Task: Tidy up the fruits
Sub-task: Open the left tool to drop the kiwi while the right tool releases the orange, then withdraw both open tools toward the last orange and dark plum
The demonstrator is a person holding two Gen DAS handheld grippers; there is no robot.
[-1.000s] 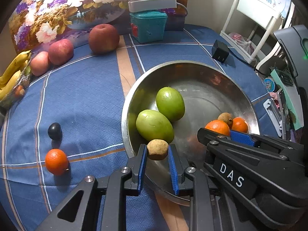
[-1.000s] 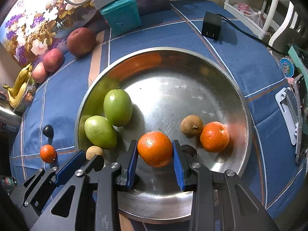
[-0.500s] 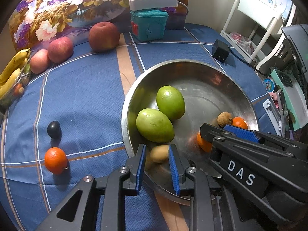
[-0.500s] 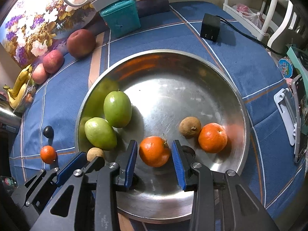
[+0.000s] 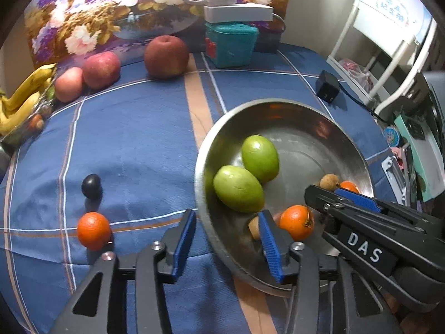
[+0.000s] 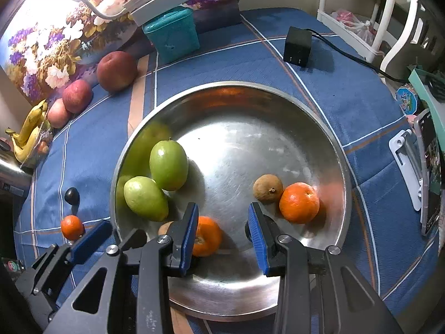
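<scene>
A steel bowl [image 6: 319, 117] [image 5: 278, 105] on the blue cloth holds two green fruits [image 6: 168, 165] [image 5: 237, 189], a brown kiwi [image 6: 267, 188], two oranges [image 6: 299, 202] [image 6: 207, 235] and a small tan fruit [image 5: 253, 225]. My left gripper [image 5: 226, 246] is open and empty, straddling the bowl's near-left rim. My right gripper [image 6: 224, 239] is open and empty over the bowl's near part; the released orange [image 5: 296, 222] lies just left of it. A loose orange [image 5: 93, 235] and a dark plum [image 5: 91, 186] sit on the cloth at left.
Three apples [image 5: 166, 55] [image 5: 101, 69] [image 5: 68, 83] and bananas [image 5: 20, 100] lie at the far left. A teal box [image 5: 230, 43] with a lamp stands at the back. A black charger [image 6: 297, 46] with cable lies beyond the bowl. A phone stand [image 6: 408, 164] is at right.
Both grippers opened and pulled back. The left one let the small tan fruit go into the bowl; the right one let the orange go, and it rolled left on the bowl floor.
</scene>
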